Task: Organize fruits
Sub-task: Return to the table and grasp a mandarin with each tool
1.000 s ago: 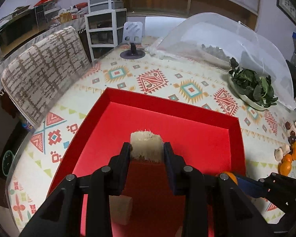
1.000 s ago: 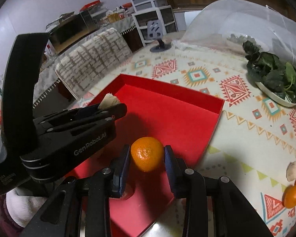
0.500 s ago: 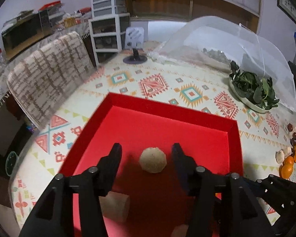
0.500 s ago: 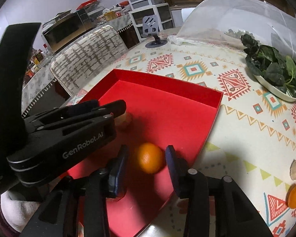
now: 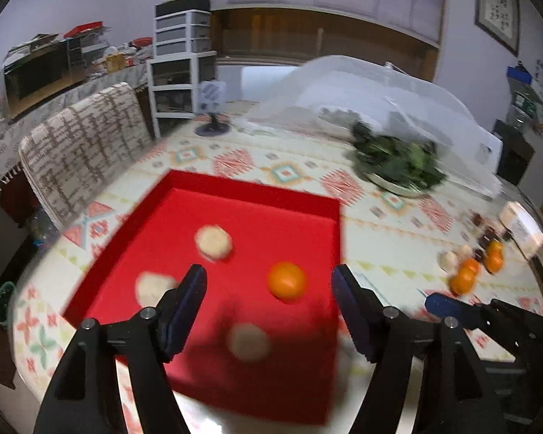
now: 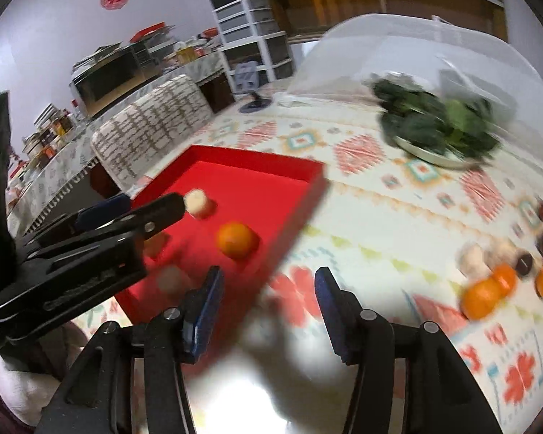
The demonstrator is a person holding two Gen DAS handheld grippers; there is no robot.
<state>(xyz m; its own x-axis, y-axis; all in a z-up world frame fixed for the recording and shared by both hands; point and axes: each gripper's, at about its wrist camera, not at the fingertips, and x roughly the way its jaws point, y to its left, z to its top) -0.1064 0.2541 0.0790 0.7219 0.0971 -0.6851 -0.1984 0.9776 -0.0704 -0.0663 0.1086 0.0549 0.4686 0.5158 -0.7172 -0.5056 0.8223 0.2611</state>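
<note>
Reaching next: your oranges [image 6: 488, 291] on the desk [image 6: 380, 224]
Handling: round, rolls; take it across the middle
Grippers: left [image 5: 268, 302] and right [image 6: 266, 302] both apart, empty

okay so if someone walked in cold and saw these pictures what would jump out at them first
Most likely the bright red tray on the patterned tablecloth, with one orange and three pale round pieces lying loose in it. Both the left gripper and the right gripper hang open and empty over its near side. To the right, more oranges wait on the cloth, near a plate of dark leafy greens.
</note>
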